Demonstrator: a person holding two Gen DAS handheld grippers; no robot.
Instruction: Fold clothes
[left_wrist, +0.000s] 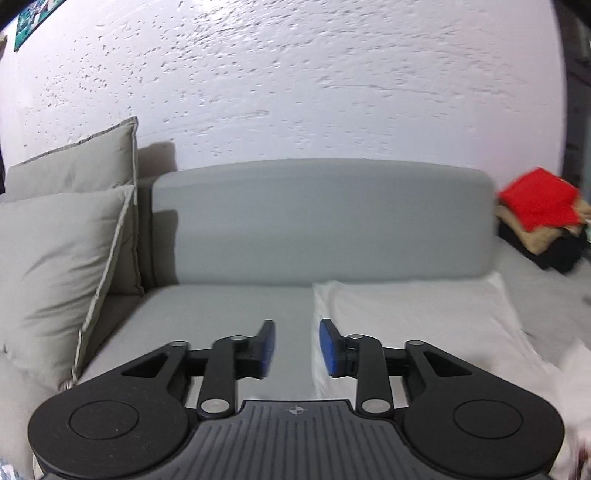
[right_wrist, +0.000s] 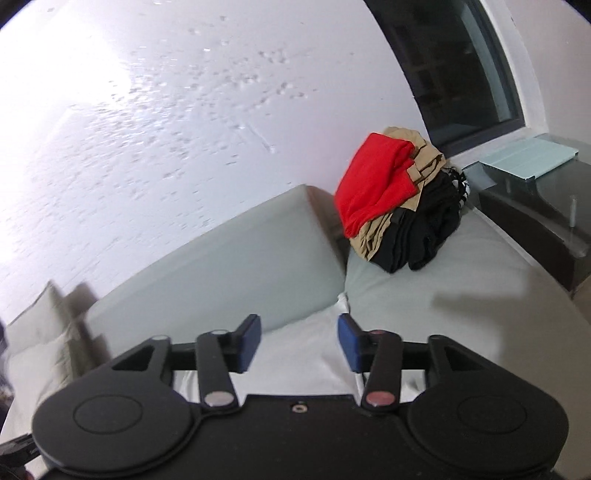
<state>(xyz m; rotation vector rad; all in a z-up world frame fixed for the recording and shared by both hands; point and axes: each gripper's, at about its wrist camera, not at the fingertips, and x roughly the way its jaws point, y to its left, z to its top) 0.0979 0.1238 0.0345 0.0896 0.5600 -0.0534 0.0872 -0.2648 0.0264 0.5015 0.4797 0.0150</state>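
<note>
A white garment (left_wrist: 413, 317) lies flat on the grey sofa seat (left_wrist: 207, 314), its far edge against the backrest. My left gripper (left_wrist: 297, 347) hovers above the garment's left edge, open, with nothing between its blue pads. In the right wrist view the same white garment (right_wrist: 295, 354) lies under my right gripper (right_wrist: 299, 341), which is open and holds nothing. A pile of folded clothes (right_wrist: 399, 199) with a red piece on top sits at the sofa's far right end; the red-topped pile (left_wrist: 539, 206) also shows in the left wrist view.
Two grey cushions (left_wrist: 62, 258) lean at the sofa's left end. The grey backrest (left_wrist: 325, 221) runs along a white textured wall. A dark glass side table (right_wrist: 546, 206) with a pale blue tablet case (right_wrist: 528, 157) stands right of the sofa, under a dark window (right_wrist: 454, 70).
</note>
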